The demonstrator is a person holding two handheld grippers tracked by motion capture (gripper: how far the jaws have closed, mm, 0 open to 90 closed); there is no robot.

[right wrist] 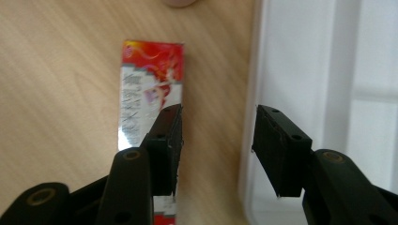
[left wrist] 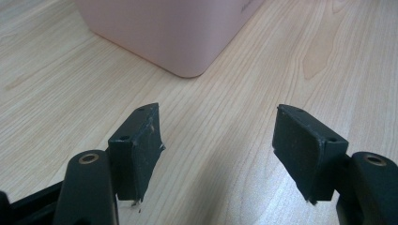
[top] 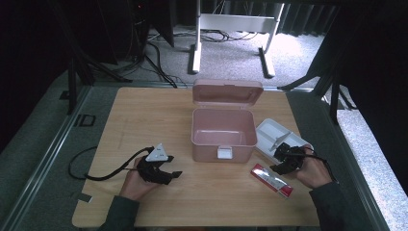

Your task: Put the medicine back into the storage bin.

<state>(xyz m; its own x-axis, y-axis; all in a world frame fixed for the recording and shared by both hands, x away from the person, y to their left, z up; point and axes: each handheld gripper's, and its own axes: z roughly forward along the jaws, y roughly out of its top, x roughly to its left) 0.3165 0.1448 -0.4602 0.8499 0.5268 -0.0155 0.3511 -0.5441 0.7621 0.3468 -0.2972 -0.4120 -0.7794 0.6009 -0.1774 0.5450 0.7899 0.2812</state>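
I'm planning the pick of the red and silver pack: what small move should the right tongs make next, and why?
Probably shift the right tongs sideways over the red and silver pack. The jaws are open, but the gap sits over bare table between pack and white tray.

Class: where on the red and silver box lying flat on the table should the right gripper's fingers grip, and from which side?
Grip the red and silver box across its narrow width, at mid-length, coming from above: it lies flat, long and slim. The right gripper is open beside it.
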